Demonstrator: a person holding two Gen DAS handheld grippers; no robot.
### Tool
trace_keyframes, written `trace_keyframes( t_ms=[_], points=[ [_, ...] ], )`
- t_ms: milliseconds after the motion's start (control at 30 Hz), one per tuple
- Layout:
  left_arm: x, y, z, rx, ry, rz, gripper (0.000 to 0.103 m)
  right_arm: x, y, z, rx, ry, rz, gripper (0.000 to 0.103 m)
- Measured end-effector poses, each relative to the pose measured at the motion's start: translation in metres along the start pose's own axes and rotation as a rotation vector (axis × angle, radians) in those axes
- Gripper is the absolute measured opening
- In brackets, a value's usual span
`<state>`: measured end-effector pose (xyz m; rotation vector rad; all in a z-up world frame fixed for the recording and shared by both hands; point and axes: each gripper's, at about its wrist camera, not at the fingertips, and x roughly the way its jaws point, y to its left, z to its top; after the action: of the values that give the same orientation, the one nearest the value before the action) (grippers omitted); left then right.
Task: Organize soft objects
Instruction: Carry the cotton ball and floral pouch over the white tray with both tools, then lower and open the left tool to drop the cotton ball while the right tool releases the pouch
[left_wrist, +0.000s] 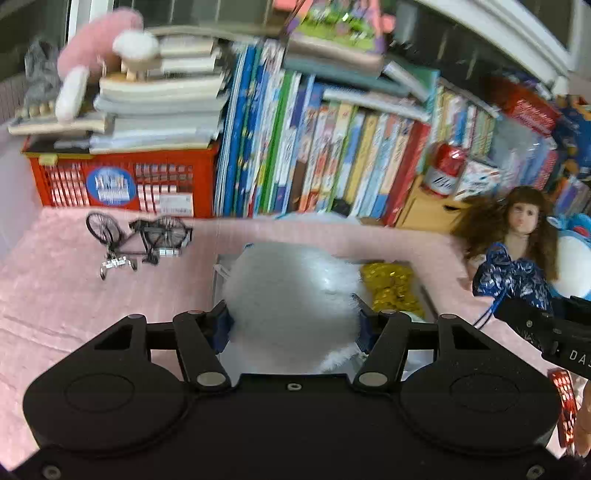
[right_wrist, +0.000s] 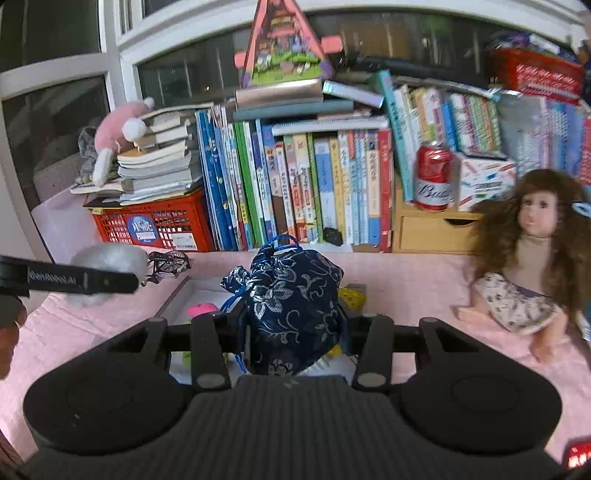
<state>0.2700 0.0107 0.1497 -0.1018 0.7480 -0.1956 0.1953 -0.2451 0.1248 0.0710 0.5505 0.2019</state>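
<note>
In the left wrist view my left gripper (left_wrist: 293, 323) is shut on a white fluffy ball (left_wrist: 291, 291), held above a shallow white tray (left_wrist: 218, 269) on the pink cloth. A gold shiny item (left_wrist: 391, 286) lies in the tray. My right gripper (right_wrist: 295, 332) is shut on a dark blue floral drawstring pouch (right_wrist: 295, 299), also above the tray (right_wrist: 177, 295), where a pink item (right_wrist: 201, 309) and a yellow item (right_wrist: 352, 297) show. The pouch (left_wrist: 513, 278) appears at the right of the left wrist view. The ball (right_wrist: 107, 256) shows at the left of the right wrist view.
A long-haired doll (right_wrist: 532, 258) sits on the pink cloth to the right. A small metal bicycle model (left_wrist: 140, 240) stands to the left. Behind are upright books (right_wrist: 314, 184), a red crate (right_wrist: 147, 225), a red can (right_wrist: 433, 177) on a wooden drawer box, and a pink plush (right_wrist: 114, 133).
</note>
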Motion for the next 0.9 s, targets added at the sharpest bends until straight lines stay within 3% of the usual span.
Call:
trace_keyframes(
  t_ms=[167,400,633,900],
  points=[
    [0.042,0.014,0.007,-0.068,0.091,0.016,0.059,0.049,-0.003,0.012,0.034,0.080,0.058,0.050],
    [0.092,0.041,0.006,-0.157,0.188,0.011,0.059,0.117,0.006,0.010,0.002,0.172,0.062,0.050],
    [0.124,0.053,-0.002,-0.181,0.242,-0.002,0.060,0.163,0.012,0.002,-0.014,0.233,0.067,0.050],
    [0.140,0.054,-0.006,-0.181,0.267,-0.028,0.060,0.187,0.013,-0.009,-0.029,0.287,0.052,0.050]
  ],
)
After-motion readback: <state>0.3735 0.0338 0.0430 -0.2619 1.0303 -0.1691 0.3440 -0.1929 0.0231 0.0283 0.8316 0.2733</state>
